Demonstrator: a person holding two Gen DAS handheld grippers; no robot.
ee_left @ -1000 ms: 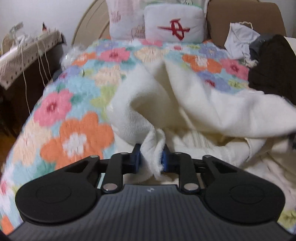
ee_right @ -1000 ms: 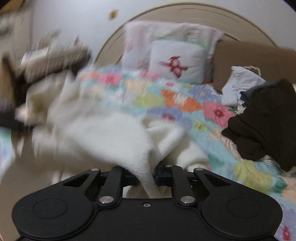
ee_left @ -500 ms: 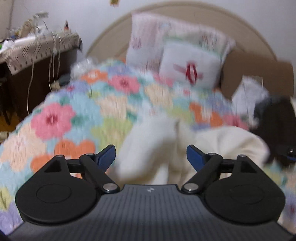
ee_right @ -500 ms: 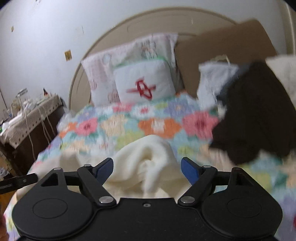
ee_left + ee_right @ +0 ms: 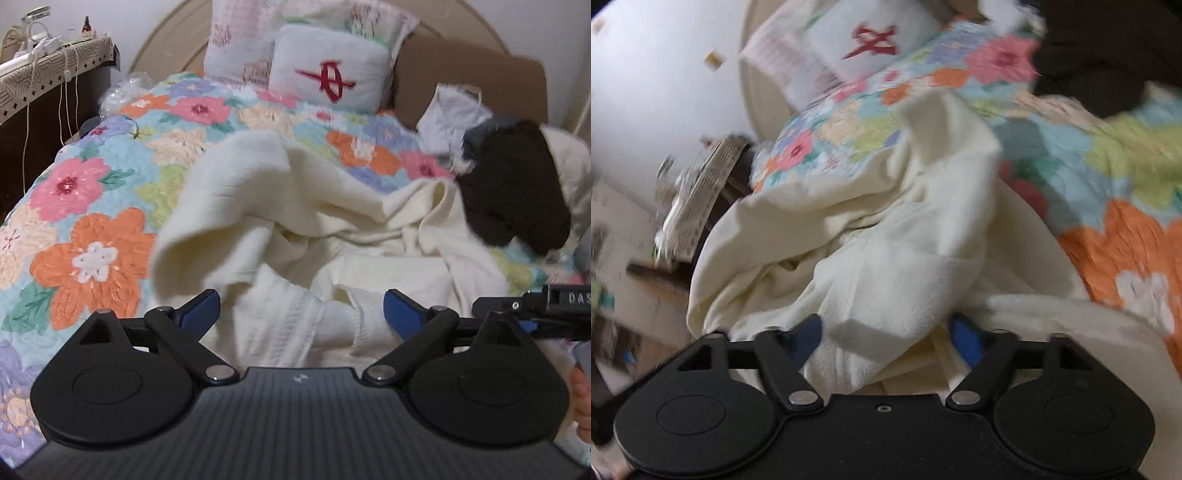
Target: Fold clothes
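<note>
Between grips, cream garment (image 5: 332,236) rumpled on the bed's floral quilt (image 5: 92,236).
My left tongs (image 5: 301,314) and right tongs (image 5: 886,334) gape wide, empty; next I likely need an edge to pinch and flatten.

"DAS" on black bar (image 5: 561,300); rest cut off.

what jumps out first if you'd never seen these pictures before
A rumpled cream fleece garment heaped on the middle of the bed, right in front of both open grippers, the left gripper and the right gripper. Under it spreads a bright quilt with big orange and pink flowers. At the headboard sits a white cushion with a red emblem, and a dark brown garment lies to the right.
</note>
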